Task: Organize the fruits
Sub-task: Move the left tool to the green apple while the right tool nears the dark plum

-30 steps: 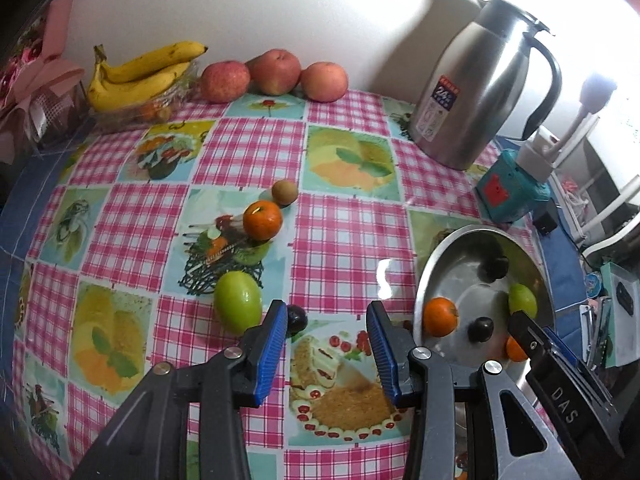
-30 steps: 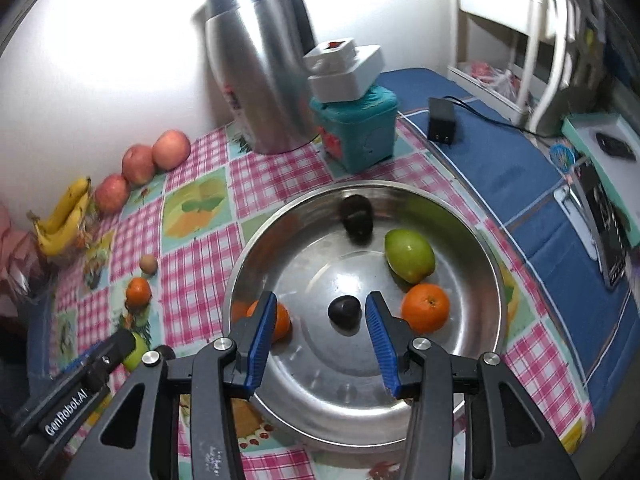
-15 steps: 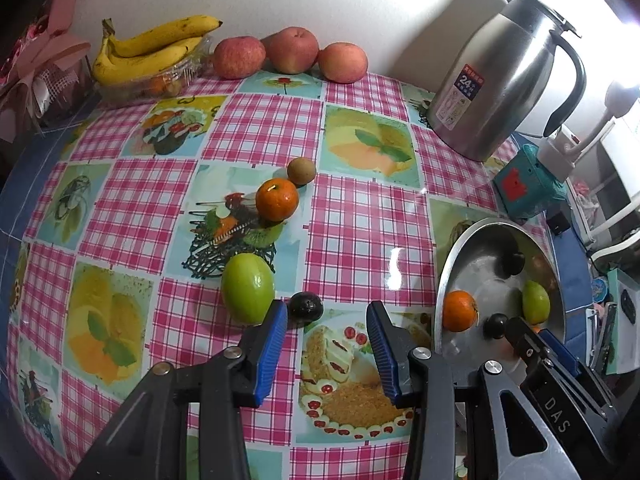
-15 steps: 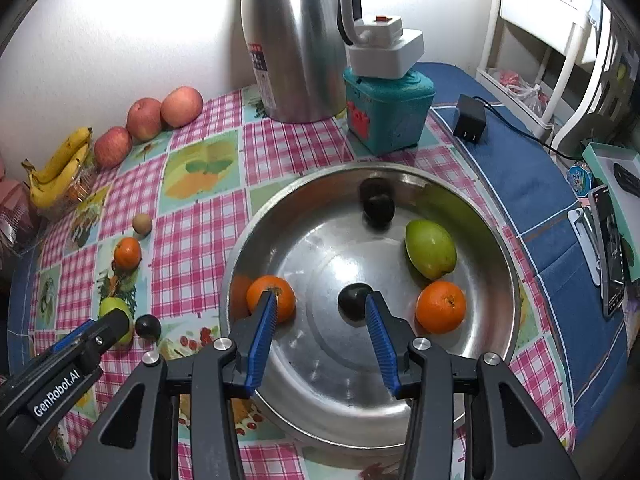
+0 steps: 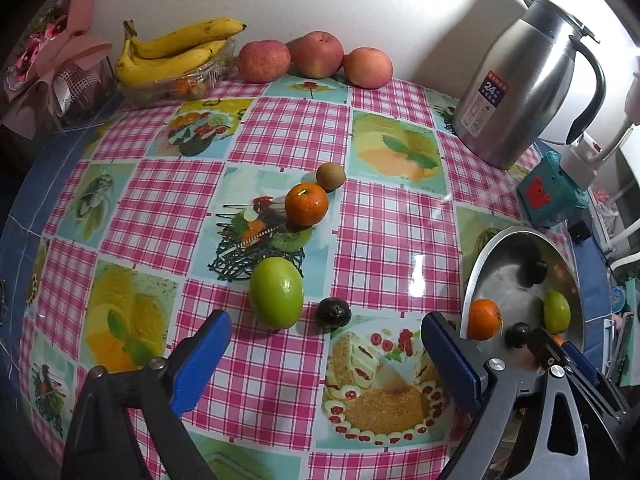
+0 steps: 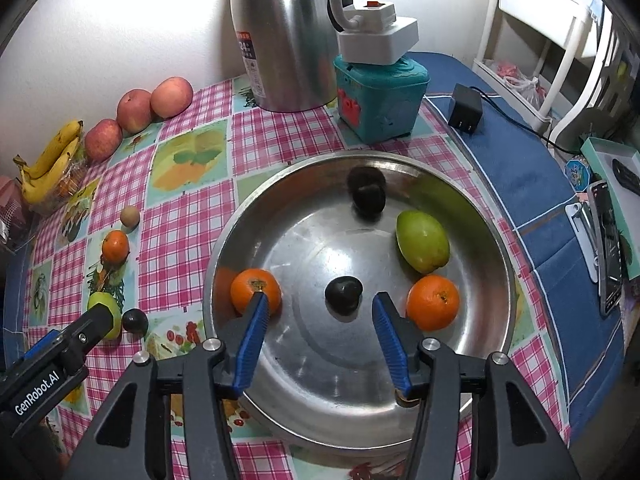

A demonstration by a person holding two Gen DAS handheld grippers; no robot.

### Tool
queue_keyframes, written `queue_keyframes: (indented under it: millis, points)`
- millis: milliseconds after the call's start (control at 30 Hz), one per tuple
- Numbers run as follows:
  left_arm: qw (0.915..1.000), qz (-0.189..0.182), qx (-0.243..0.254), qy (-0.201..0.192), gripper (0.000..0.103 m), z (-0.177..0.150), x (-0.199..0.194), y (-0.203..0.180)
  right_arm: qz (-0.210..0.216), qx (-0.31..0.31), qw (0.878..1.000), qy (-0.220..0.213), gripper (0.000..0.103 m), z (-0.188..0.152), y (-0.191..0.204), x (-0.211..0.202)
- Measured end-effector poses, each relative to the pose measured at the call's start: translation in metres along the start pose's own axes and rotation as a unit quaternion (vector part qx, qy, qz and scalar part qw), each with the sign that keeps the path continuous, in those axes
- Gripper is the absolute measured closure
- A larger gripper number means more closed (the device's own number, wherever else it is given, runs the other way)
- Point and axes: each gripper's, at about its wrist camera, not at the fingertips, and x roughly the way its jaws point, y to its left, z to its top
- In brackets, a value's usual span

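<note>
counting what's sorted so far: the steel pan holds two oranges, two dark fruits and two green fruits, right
Not quite: the steel pan holds only one green fruit, as the right wrist view shows. The two oranges and two dark fruits are right.

5 fruits in the pan (image 6: pixel 496 240) — 4 on the cloth (image 5: pixel 384 240) to its left — kettle (image 6: pixel 280 32) behind.

kettle (image 6: pixel 288 36) top cropped (right view)

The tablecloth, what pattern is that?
Pink-and-white check with fruit and dessert picture squares on the tablecloth; left wrist view shows it best.
</note>
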Motion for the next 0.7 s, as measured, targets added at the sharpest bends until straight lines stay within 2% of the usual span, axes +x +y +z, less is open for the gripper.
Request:
queue_keyframes:
  millis: [133,200,233,267,400,467,700]
  points:
    - [0.9999,0.011,-0.001,-0.011,0.0,-0.001,-0.0024,0.0002,0.001,0.002,1.0,0.0,0.048,-0.0001,-0.0008,-0.0004]
    - [0.9996,0.021,-0.004,-0.02,0.0,-0.0012,-0.0044,0.0019,0.0,0.001,1.0,-0.003,0.036,0.0,-0.001,-0.0004]
    - [0.9994,0.026,-0.005,-0.023,0.0,-0.0012,-0.0051,0.003,-0.002,0.0,1.0,-0.006,0.023,0.0,-0.0008,-0.0006]
    - [0.9993,0.028,-0.006,-0.024,0.0,-0.0009,-0.0055,0.0042,-0.004,-0.002,1.0,-0.012,0.02,-0.0002,-0.0008,-0.0015]
    - [0.999,0.036,-0.008,-0.025,0.0,-0.0006,-0.006,0.0077,-0.01,-0.007,1.0,-0.026,0.019,0.0003,-0.0005,-0.0048]
    - [0.999,0.037,-0.008,-0.023,0.0,-0.0006,-0.0061,0.0079,-0.012,-0.006,1.0,-0.029,0.002,0.0004,-0.0016,-0.0054]
    - [0.9992,0.033,0.001,-0.021,0.0,-0.0009,-0.0069,0.0058,-0.016,-0.008,0.999,-0.032,0.002,-0.001,-0.0017,-0.0067]
